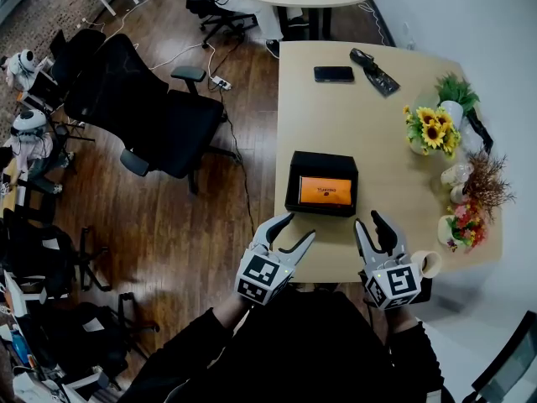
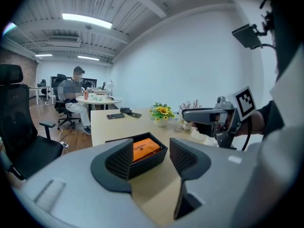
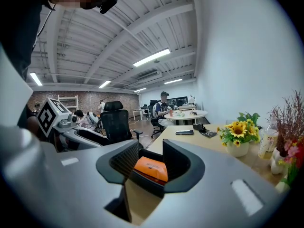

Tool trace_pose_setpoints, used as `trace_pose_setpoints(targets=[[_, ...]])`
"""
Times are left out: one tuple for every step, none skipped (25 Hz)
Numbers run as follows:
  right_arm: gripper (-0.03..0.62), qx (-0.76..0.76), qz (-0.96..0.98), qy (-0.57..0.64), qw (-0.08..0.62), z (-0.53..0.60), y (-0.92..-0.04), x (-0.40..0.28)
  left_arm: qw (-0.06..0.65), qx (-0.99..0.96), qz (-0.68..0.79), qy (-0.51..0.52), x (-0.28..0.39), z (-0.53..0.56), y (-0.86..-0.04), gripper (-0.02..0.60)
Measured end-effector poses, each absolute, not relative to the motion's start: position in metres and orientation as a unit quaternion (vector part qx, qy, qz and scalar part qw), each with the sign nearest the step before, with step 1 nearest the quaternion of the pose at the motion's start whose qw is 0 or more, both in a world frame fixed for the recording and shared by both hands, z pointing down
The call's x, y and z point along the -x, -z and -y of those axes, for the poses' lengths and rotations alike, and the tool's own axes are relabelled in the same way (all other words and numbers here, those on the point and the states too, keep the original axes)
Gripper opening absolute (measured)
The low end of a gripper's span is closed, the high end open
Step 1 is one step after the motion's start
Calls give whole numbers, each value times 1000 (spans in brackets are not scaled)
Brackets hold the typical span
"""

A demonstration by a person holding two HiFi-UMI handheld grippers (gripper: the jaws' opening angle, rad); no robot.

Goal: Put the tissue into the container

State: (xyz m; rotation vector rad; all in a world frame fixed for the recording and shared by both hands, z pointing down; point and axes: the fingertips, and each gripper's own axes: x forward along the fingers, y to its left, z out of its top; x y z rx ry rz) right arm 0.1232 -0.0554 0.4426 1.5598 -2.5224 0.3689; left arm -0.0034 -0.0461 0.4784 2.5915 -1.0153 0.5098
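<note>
A black open-topped container sits on the light wooden table, and an orange tissue pack lies flat inside it. My left gripper hovers at the table's near edge, just in front of the container's left corner, open and empty. My right gripper is to the right of it, level with the container's near right corner, its jaws narrowly parted with nothing between them. In the left gripper view the container and the tissue pack lie beyond the jaws. In the right gripper view the tissue pack shows through the gap.
A black phone and a dark packet lie at the table's far end. A sunflower vase, more flowers and a white cup line the right edge. Office chairs stand left of the table.
</note>
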Motion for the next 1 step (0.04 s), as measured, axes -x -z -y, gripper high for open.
trace_pose_setpoints(targets=[[158,-520,842,-123,77,55,-443,-123,156,-905,354,-179,3,46,-479,224]])
